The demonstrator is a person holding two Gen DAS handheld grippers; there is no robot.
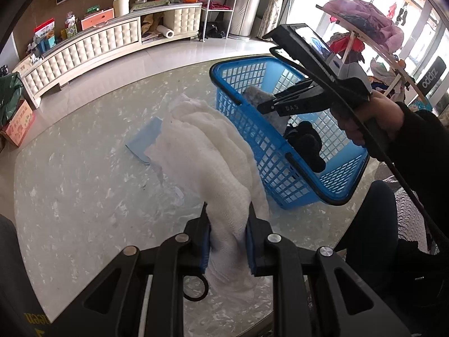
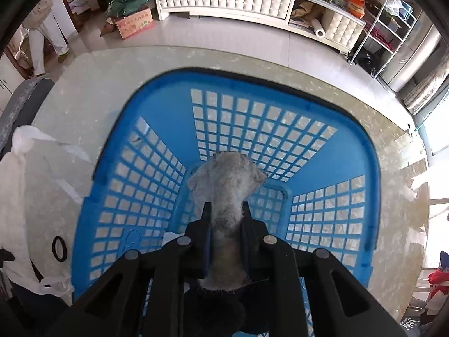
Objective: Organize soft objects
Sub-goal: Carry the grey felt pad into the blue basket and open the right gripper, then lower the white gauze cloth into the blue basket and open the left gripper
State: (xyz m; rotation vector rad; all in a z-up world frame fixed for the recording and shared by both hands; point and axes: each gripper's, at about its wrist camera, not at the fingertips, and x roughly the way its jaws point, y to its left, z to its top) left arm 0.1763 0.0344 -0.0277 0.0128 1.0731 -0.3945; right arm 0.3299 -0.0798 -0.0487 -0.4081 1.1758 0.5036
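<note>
White cloth lifted; grey cloth inside blue basket.

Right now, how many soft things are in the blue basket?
2 that I can see: a grey cloth hanging inside from the right jaws, and a black plush on the basket floor. More may be hidden.

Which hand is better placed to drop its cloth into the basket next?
Right. The right gripper holds the grey cloth directly above the blue basket; the left gripper holds the white cloth beside it.
</note>
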